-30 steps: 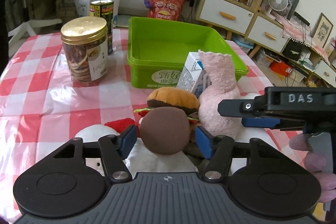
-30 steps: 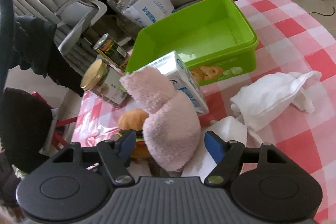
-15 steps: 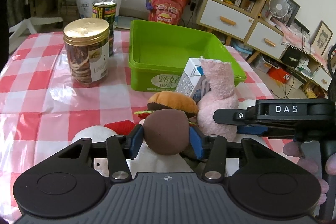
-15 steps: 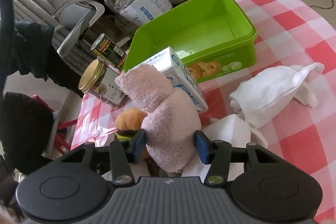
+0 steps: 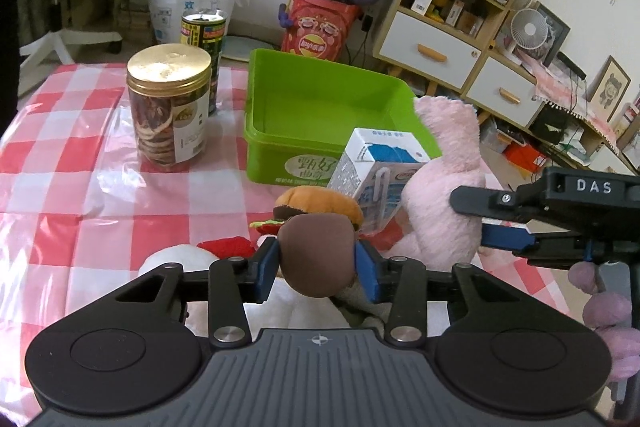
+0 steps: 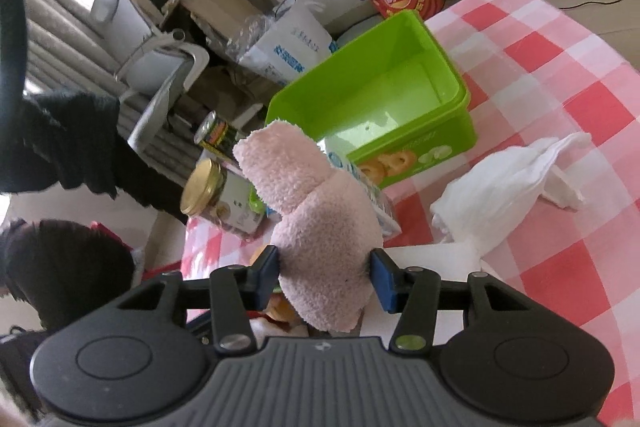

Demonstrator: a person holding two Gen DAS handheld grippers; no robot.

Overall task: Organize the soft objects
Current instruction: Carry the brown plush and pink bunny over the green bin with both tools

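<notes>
My left gripper [image 5: 316,265] is shut on a brown round plush [image 5: 316,253], held just above the table. My right gripper [image 6: 326,273] is shut on a pink plush toy [image 6: 320,227], lifted and tilted; it also shows in the left wrist view [image 5: 444,195], with the right gripper [image 5: 504,223] clamped on its side. A plush burger [image 5: 320,203] lies behind the brown plush. A red and white plush [image 5: 200,253] lies to its left. The empty green bin [image 5: 320,107] stands beyond on the checked cloth, also in the right wrist view [image 6: 400,95].
A milk carton [image 5: 376,171] stands in front of the bin, against the pink plush. A gold-lidded jar [image 5: 170,107] and a tin can [image 5: 204,35] stand left of the bin. A white cloth [image 6: 504,187] lies right of the bin. White cloth lies under the grippers.
Both grippers have closed on their plush toys, the left on the brown one, the right on the pink one. Both have since risen, and the pink plush now tilts.
</notes>
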